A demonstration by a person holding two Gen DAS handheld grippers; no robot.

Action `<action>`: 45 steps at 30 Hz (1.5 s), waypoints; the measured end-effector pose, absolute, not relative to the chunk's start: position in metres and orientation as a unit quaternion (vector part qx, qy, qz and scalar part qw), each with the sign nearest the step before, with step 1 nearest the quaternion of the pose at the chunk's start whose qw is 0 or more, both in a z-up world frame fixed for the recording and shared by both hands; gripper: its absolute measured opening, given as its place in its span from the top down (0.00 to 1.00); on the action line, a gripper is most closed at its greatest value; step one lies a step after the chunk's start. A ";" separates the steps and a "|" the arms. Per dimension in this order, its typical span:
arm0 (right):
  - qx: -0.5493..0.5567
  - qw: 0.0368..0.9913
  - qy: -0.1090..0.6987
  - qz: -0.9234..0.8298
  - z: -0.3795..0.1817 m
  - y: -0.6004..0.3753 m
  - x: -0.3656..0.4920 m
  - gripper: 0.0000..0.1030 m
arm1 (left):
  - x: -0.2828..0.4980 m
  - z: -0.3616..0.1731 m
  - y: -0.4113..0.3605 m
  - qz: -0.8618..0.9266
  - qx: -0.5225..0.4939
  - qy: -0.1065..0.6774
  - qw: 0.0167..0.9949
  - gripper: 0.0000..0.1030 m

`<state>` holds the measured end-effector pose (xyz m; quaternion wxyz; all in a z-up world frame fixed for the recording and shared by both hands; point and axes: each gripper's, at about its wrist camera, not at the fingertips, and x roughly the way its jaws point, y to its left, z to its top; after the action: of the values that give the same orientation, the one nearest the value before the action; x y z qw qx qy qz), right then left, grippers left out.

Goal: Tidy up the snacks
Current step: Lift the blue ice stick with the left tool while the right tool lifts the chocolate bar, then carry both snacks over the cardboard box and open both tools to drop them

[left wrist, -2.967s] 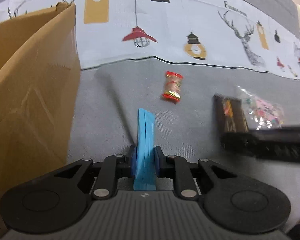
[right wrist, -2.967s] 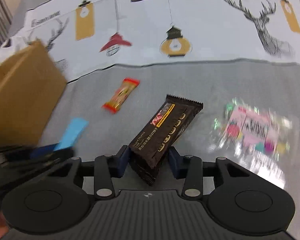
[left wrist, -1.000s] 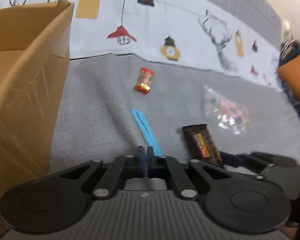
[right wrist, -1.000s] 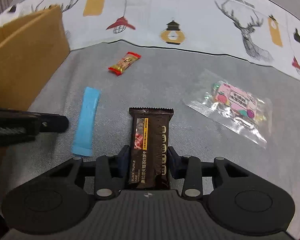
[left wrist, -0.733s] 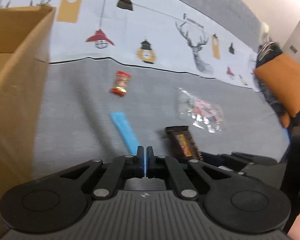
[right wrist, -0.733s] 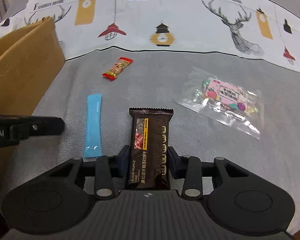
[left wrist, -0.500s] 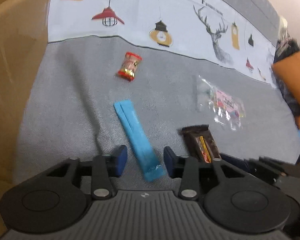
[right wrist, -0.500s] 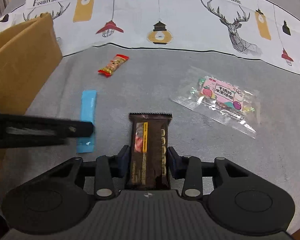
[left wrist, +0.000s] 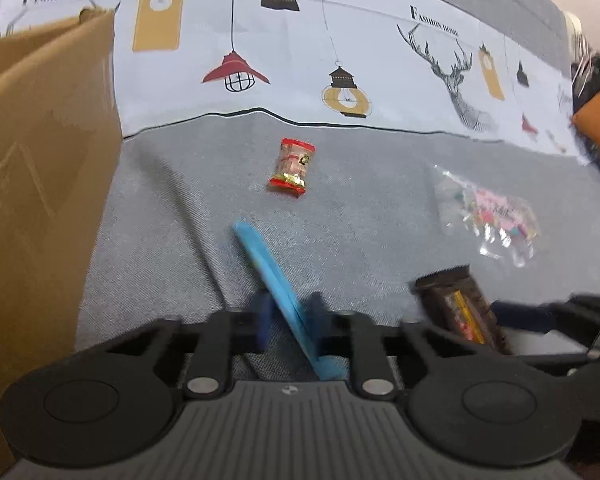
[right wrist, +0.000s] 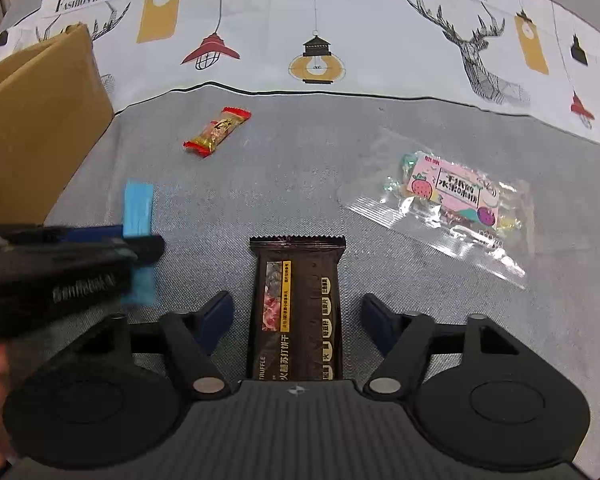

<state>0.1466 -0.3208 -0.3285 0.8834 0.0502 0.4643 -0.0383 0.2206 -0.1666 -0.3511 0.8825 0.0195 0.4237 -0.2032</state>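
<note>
While untouched, chocolate bar [right wrist: 298, 312] lies between right hand-held gripper [right wrist: 297, 320] fingers.

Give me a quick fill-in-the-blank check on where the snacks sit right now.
1. The right hand-held gripper has its jaws ___, with the dark brown chocolate bar untouched between them.
2. The small red-and-gold wrapped candy lies on the ___ part of the printed cloth.
3. The brown cardboard box stands to the ___ of the flat blue stick packet.
4. The clear plastic bag with a pink label lies to the bar's ___.

Missing words: open; grey; left; right
</note>
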 end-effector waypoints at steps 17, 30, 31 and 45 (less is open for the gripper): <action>0.125 0.897 0.422 -0.036 -0.296 -0.330 0.128 0.60 | 0.198 -0.303 -0.145 -0.261 -0.066 0.447 0.853 0.97; 0.134 0.918 0.372 0.010 -0.236 -0.254 0.114 0.60 | 0.176 -0.224 -0.068 -0.245 -0.047 0.351 0.902 0.97; 0.133 0.919 0.370 0.017 -0.232 -0.244 0.114 0.60 | 0.172 -0.217 -0.059 -0.238 -0.037 0.336 0.911 0.96; 0.081 0.947 0.283 0.132 -0.120 -0.124 0.140 0.60 | 0.165 -0.135 0.063 -0.182 -0.112 0.215 0.953 0.96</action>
<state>0.1398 -0.1238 -0.1200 0.9467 0.0808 0.2827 0.1317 0.1654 0.0630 -0.1353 0.9528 -0.1124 0.2151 -0.1824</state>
